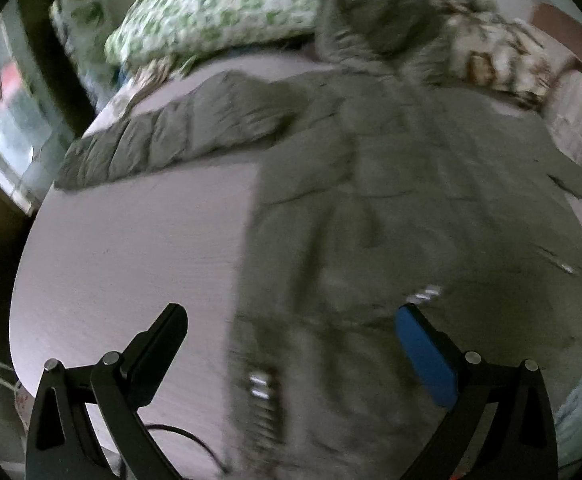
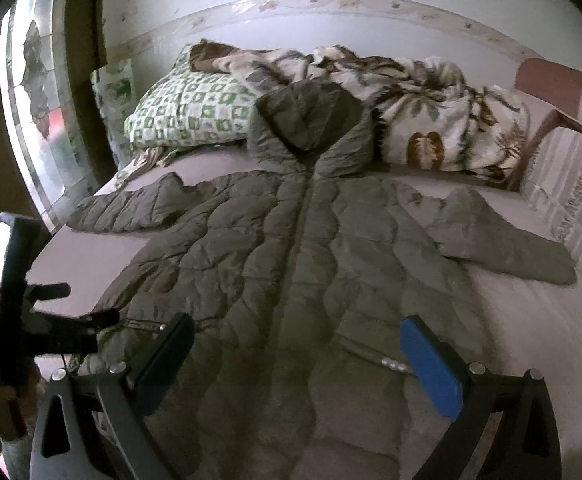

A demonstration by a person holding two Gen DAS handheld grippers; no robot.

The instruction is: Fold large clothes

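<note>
An olive quilted hooded jacket (image 2: 303, 264) lies flat on the bed, front up, zip closed, both sleeves spread out, hood toward the pillows. It also fills the left wrist view (image 1: 391, 220), which is blurred. My left gripper (image 1: 291, 316) is open and empty, above the jacket's lower left hem; it also shows at the left of the right wrist view (image 2: 103, 320). My right gripper (image 2: 297, 332) is open and empty, above the jacket's lower middle.
The bed has a pale sheet (image 2: 531, 312). A green-patterned pillow (image 2: 187, 116) and a crumpled brown-and-cream blanket (image 2: 443, 120) lie at the head. A window (image 2: 35, 112) is on the left, a patterned wall (image 2: 571, 200) on the right.
</note>
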